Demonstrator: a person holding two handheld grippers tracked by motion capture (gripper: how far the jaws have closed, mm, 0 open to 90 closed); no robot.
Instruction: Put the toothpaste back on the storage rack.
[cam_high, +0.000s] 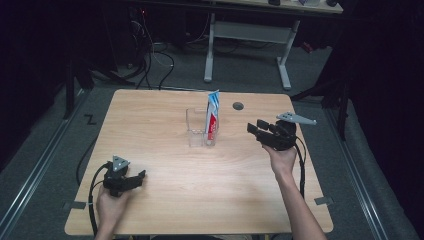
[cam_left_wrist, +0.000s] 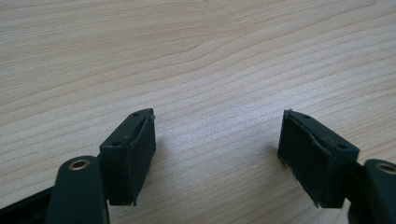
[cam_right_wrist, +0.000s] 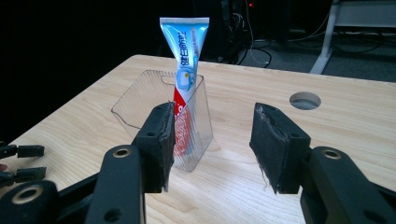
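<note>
The step in hand is judged to be the approach: the right tool (cam_high: 254, 131) is held off the table (cam_high: 165, 200), jaws apart and empty, aimed at the toothpaste tube (cam_right_wrist: 185, 60). The tube, glossy blue, white and red with a flat crimped top, is stood upright in a clear ribbed plastic holder (cam_right_wrist: 140, 100) at the table's middle. Next, the jaws must be brought around the tube's flat sides. The left tool (cam_left_wrist: 215, 149) is rested open and empty on the pale wood grain at the near left.
</note>
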